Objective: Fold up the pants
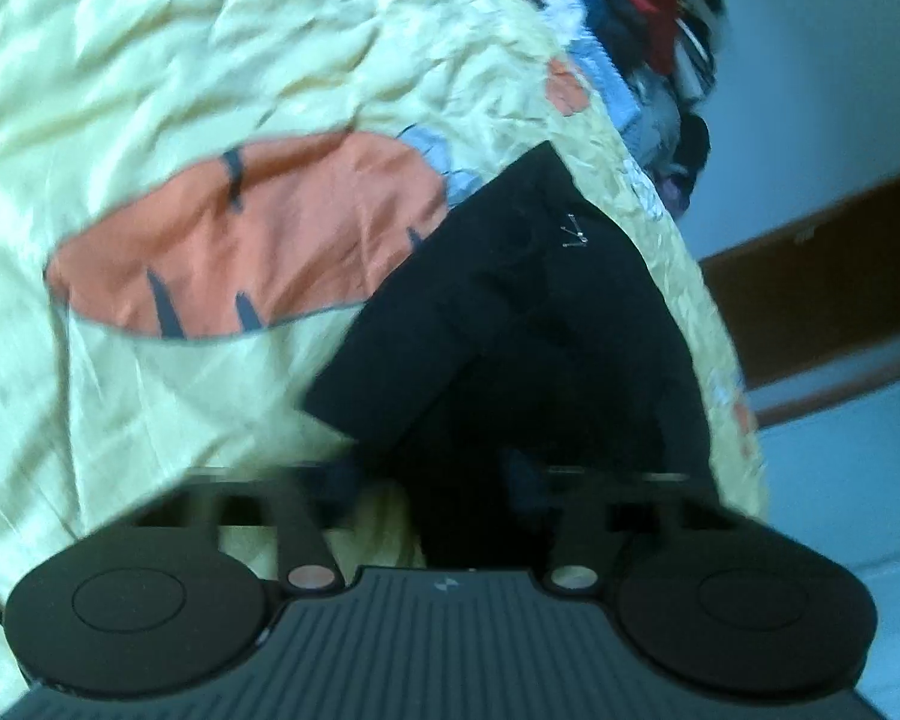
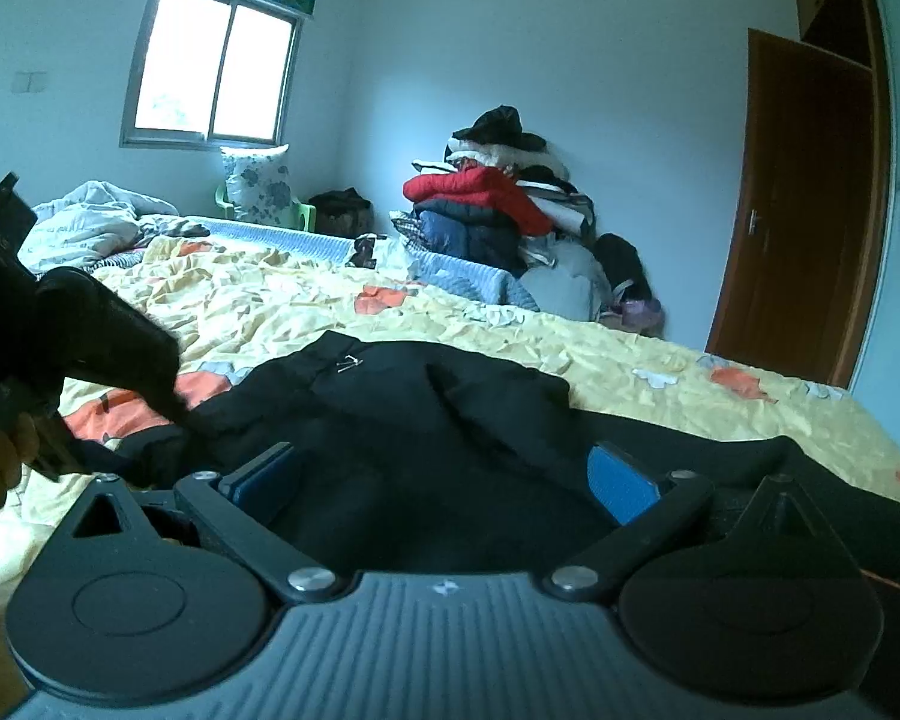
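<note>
The black pants (image 2: 426, 420) lie on the yellow bedsheet (image 2: 282, 300), near the bed edge. The left gripper (image 1: 432, 474) pinches a fold of the pants. The right gripper (image 2: 444, 474) has its jaws wide apart over the fabric, gripping nothing.

A bed (image 2: 660, 360) carries a crumpled yellow sheet (image 2: 282, 294) with orange patches. Black pants (image 2: 426, 420) lie spread on it. A rumpled white quilt (image 2: 84, 222) sits at the far end.

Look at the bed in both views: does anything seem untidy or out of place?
Yes. The black pants lie bunched and crooked on the wrinkled yellow bedsheet, not flat. Past the bed's far side, a heap of clothes is stacked loosely against the wall, topped by a red jacket.
</note>
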The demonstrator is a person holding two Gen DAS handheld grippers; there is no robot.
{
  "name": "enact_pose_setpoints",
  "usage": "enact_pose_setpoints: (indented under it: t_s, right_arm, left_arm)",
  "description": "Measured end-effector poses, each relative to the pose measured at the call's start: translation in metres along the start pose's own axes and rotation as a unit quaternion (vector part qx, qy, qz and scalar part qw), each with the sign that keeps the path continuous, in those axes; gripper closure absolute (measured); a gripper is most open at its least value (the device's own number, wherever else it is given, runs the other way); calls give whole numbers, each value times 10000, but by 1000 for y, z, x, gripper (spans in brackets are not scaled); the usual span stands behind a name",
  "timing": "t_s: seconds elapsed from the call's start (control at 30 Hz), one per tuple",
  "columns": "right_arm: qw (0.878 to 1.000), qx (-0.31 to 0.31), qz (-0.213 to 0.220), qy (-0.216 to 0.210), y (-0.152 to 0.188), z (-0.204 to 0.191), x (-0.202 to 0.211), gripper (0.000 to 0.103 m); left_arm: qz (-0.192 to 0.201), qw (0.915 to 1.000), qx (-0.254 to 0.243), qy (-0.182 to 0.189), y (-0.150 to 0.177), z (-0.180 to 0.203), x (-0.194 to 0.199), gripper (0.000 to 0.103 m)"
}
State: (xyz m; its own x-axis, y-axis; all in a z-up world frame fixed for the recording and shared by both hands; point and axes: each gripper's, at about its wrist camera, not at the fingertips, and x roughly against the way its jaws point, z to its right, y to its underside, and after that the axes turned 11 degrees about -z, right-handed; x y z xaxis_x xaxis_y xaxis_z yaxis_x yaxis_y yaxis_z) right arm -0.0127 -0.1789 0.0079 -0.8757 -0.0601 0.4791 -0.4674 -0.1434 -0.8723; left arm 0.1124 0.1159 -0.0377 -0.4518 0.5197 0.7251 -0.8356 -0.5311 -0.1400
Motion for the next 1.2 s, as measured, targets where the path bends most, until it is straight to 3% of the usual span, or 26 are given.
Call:
enact_pose_setpoints:
  t_s: [0.03, 0.17, 0.33, 0.53, 0.7, 0.9, 0.93, 0.97, 1.1, 1.2]
  right_arm:
    - [10000, 15, 0, -10, 0, 0, -1, 0]
    - [9999, 80, 17, -97, 1, -2, -1, 1]
    - [9990, 279, -103, -334, -2, -4, -2, 1]
    - [9956, 583, -378, -636, -6, -10, -9, 1]
    - [9949, 626, -439, -655, -20, 4, -18, 1]
    - [9936, 918, -466, -453, -63, 37, -55, 0]
    - [9913, 1081, -448, -597, -73, 41, -67, 0]
    - [9888, 1195, -459, -768, -82, 44, -78, 0]
    - [9787, 1317, -608, -1455, -117, 53, -137, 1]
    - [9689, 1387, -769, -1899, -136, 58, -183, 1]
  left_arm:
    - [-91, 9998, 144, 107, -2, -7, -4, 93]
    - [58, 9995, 218, 227, -1, -16, -1, 95]
    - [750, 9956, -533, -155, 9, -1, 26, 94]
    - [853, 9912, -802, -620, 21, -12, 27, 92]
    - [885, 9871, -1114, -735, 26, -14, 25, 90]
    - [1101, 9729, -1659, -1175, 32, 0, 42, 64]
    - [1176, 9704, -1702, -1248, 33, 1, 46, 59]
    - [1314, 9668, -1730, -1344, 34, 4, 50, 63]
    - [1899, 9458, -1856, -1871, 32, 12, 65, 62]
    - [1882, 9467, -1938, -1755, 21, 14, 70, 51]
